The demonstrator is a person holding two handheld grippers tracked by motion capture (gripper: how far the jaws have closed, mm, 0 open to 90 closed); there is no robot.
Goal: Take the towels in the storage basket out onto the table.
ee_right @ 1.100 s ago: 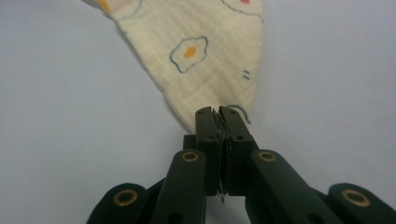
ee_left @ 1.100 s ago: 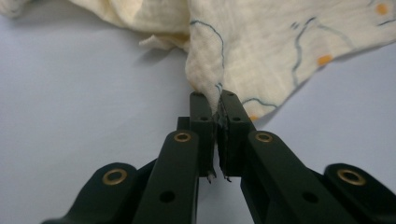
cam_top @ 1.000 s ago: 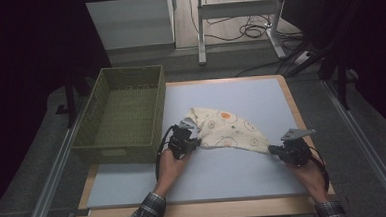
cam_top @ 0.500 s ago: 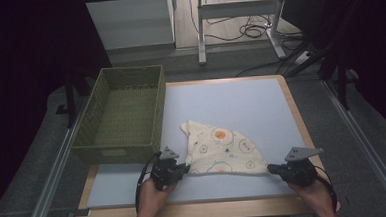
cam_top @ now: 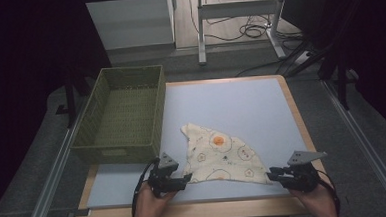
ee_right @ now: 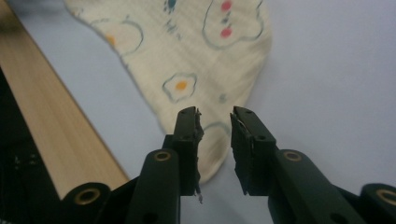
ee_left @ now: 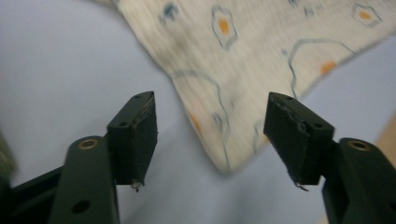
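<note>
Lying flat near the table's [cam_top: 295, 114] front edge, the cloth [cam_top: 222, 156] sits released between both just-opened hand-held grippers.

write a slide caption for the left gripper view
Left gripper open, a corner of the egg-print cloth lying flat on the blue table between its jaws.
</note>
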